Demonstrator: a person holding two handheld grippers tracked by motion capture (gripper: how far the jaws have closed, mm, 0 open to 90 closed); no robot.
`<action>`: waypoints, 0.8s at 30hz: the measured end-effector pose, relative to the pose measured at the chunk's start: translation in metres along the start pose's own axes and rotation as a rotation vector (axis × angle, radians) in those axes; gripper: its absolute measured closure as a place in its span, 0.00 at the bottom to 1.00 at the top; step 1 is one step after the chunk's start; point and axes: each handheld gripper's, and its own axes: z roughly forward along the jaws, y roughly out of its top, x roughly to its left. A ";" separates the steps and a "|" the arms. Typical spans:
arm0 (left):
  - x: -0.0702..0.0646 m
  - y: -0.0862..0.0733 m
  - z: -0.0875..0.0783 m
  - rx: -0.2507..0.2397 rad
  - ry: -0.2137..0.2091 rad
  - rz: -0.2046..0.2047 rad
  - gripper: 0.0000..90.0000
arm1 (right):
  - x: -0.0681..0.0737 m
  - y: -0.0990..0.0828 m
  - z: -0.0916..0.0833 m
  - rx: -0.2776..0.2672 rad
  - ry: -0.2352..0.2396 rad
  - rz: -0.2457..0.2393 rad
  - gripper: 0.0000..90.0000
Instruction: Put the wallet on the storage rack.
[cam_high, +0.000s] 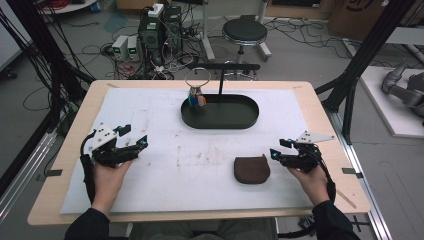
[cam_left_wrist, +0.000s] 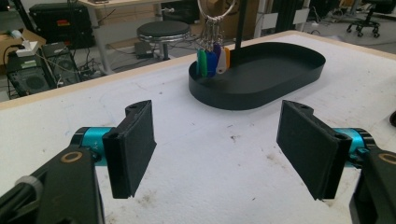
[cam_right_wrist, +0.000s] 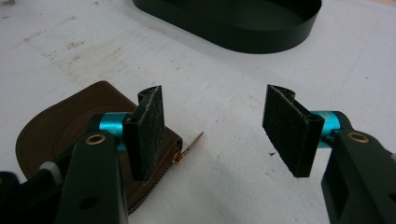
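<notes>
Pouch (cam_high: 252, 169), brown, with a zip along one edge, is the item nearest the working tool and is taken as the subject of the job; it lies flat on the white mat (cam_high: 150, 120) at about five o'clock of the table (cam_high: 320, 115).

Table and mat: mat scuffed and stained at centre, otherwise bare. At twelve o'clock stands a black oval tray (cam_high: 220, 112) with an upright post; a large ring of coloured key tags (cam_high: 196, 98) hangs by the tray's nine o'clock end.

Right gripper (cam_high: 276, 150): held just beside the pouch, at its three o'clock. In the right gripper view the jaws stand wide apart and hold nothing; the pouch (cam_right_wrist: 60, 123) lies under and behind one jaw, and its gold zip pull (cam_right_wrist: 189, 147) points out into the gap between the pads.

Left gripper (cam_high: 136, 135): at eight o'clock of the table, well apart from pouch and tray. Jaws likewise spread wide and empty, aimed toward the tray (cam_left_wrist: 261, 74) and the tags (cam_left_wrist: 212, 58).

Assessment: the job appears to be at its opening, an approach to the pouch with no grasp yet made. The next move likely calls for the right gripper to settle on the pouch's zip end or the pull, and close; the pull is small and lies flat, so alignment must be careful. The left gripper may be needed to steady the pouch
</notes>
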 end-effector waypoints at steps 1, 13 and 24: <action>0.000 0.000 0.000 0.002 -0.003 0.002 0.31 | 0.000 0.000 0.002 0.010 0.010 0.004 0.44; -0.001 -0.003 -0.002 0.019 -0.008 0.008 0.31 | 0.001 0.001 0.027 0.117 0.092 0.005 0.45; -0.003 -0.004 -0.004 0.030 -0.010 0.019 0.31 | -0.001 -0.001 0.036 0.189 0.208 0.039 0.66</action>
